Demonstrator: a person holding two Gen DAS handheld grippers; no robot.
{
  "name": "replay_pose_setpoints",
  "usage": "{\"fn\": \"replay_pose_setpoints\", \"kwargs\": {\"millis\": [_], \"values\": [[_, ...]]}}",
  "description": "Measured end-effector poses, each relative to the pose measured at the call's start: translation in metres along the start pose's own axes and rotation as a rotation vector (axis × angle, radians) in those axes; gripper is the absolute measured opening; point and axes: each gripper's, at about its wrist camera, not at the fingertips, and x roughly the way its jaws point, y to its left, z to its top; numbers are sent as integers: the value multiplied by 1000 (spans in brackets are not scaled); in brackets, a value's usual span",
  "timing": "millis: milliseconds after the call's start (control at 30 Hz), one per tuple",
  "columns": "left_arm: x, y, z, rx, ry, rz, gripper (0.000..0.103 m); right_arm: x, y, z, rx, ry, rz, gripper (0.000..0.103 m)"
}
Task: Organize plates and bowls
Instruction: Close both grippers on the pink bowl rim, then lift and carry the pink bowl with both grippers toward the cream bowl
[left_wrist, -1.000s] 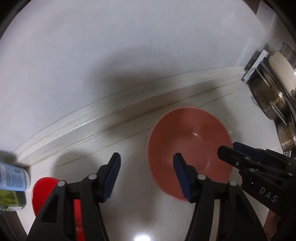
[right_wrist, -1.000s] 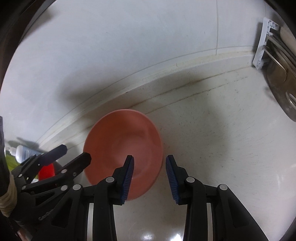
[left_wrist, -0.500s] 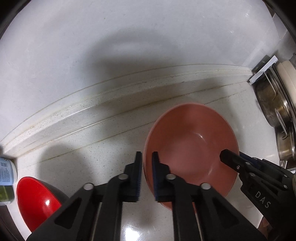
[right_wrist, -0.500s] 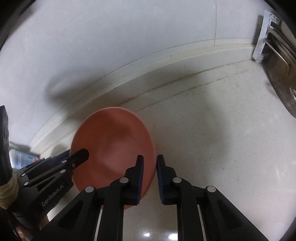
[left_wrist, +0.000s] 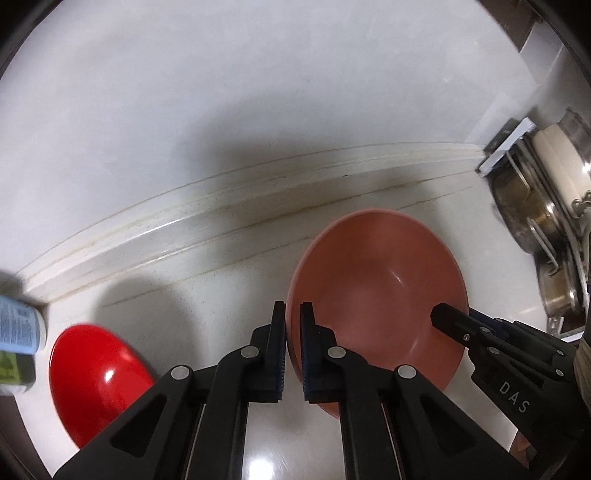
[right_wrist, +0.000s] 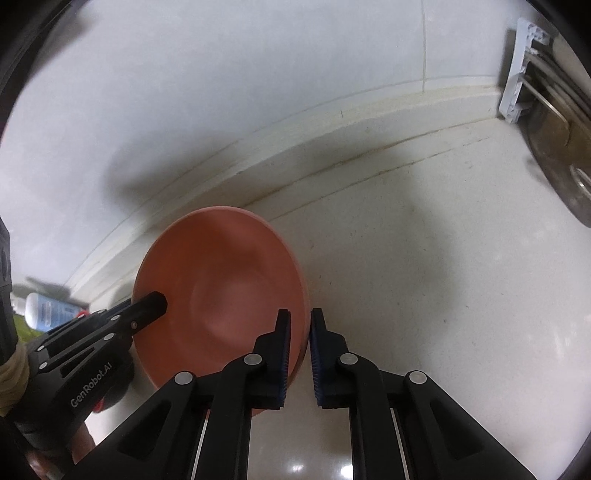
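A salmon-pink bowl (left_wrist: 376, 280) is on the pale counter near the back ledge; it also shows in the right wrist view (right_wrist: 221, 288). My left gripper (left_wrist: 292, 350) is shut on its left rim. My right gripper (right_wrist: 298, 354) is shut on its right rim and shows from the side in the left wrist view (left_wrist: 491, 339). A red bowl (left_wrist: 92, 373) lies on the counter to the left of my left gripper.
A bottle with a blue-and-white label (left_wrist: 14, 332) stands at the far left by the ledge. Steel pots (left_wrist: 532, 218) in a rack fill the right edge. The white wall (left_wrist: 258, 92) rises behind the ledge.
Both grippers went from open to closed on opposite rims of the pink bowl. The bowl now sits slightly higher in both views.
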Motion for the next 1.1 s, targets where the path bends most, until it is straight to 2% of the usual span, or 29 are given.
{"fn": "replay_pose_setpoints", "kwargs": {"millis": [267, 767, 933, 1100], "values": [[-48, -8, -36, -11, -48, -50, 9, -55, 6, -22, -43, -62, -21, 12], [-110, -33, -116, 6, -120, -105, 9, -134, 14, -109, -68, -170, -72, 12], [-122, -41, -142, 24, -115, -125, 9, -148, 5, -136, -47, -191, -77, 12], [-128, -46, -166, 44, -93, -137, 9, -156, 1, -164, -32, -177, -82, 12]]}}
